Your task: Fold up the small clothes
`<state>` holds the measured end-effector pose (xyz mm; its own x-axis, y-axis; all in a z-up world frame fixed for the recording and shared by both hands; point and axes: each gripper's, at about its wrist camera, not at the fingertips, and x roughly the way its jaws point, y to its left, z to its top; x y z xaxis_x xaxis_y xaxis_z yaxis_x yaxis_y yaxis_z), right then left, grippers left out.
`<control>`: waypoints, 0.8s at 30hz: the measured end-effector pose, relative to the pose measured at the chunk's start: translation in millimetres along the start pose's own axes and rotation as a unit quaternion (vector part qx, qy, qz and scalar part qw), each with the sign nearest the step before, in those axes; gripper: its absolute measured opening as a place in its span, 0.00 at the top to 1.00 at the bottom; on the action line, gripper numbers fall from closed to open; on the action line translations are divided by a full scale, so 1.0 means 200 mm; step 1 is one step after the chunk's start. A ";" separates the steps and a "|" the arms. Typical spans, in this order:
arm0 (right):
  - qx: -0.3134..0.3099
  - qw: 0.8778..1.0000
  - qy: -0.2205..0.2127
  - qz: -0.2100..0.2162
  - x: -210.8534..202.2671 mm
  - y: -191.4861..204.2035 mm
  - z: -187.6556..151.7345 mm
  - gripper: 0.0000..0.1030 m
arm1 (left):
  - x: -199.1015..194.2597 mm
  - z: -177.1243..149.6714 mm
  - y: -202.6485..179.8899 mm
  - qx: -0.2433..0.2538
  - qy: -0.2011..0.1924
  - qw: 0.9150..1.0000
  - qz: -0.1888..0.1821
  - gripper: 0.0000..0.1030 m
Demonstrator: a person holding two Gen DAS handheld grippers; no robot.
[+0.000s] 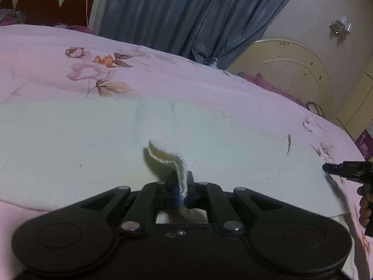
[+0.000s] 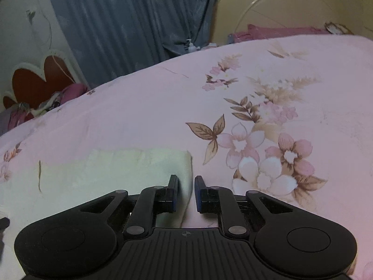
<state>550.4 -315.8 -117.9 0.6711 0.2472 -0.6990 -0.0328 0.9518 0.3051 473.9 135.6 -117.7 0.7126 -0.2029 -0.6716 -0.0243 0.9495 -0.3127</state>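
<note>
A cream knitted garment (image 1: 116, 144) lies spread flat on the pink flowered bedspread (image 1: 163, 79). My left gripper (image 1: 183, 184) is shut on a raised fold of its near edge (image 1: 167, 157), which curls up out of the fingers. In the right wrist view the garment's right end (image 2: 139, 165) lies folded, and its right border runs between the fingers of my right gripper (image 2: 186, 185). Those jaws stand a little apart, the left finger (image 2: 173, 184) over the cloth and the right finger (image 2: 199, 184) over the bedspread. The right gripper (image 1: 338, 169) also shows at the far right of the left wrist view, held by a hand (image 1: 364, 207).
Blue curtains (image 1: 186, 11) hang behind the bed. A red and white headboard (image 2: 39, 81) with magenta cloth (image 2: 70, 93) piled by it is at the left. A cream curved bed end (image 2: 279, 7) stands far right. A pump bottle (image 2: 191, 45) stands beyond the bed.
</note>
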 end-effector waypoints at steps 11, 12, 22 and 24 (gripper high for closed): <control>-0.096 0.995 0.026 -0.028 -0.10 0.16 -0.21 0.86 | 0.01 -0.06 -0.19 0.091 0.006 0.996 0.018 0.73; -0.090 0.995 0.029 -0.032 -0.12 0.16 -0.21 0.86 | 0.00 -0.05 -0.20 0.090 0.007 0.996 0.022 0.74; -0.147 0.988 0.031 -0.044 -0.28 0.32 -0.41 0.86 | -0.06 -0.12 -0.22 0.094 -0.008 0.995 0.023 0.68; -0.141 0.989 0.015 -0.039 -0.32 0.35 -0.38 0.86 | -0.11 -0.12 -0.20 0.087 -0.031 0.995 0.029 0.59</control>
<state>448.2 -251.8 -101.8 0.6579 0.1718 -0.7333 -0.1892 0.9801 0.0598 442.3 96.1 -107.1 0.7562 -0.1368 -0.6399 0.0509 0.9872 -0.1510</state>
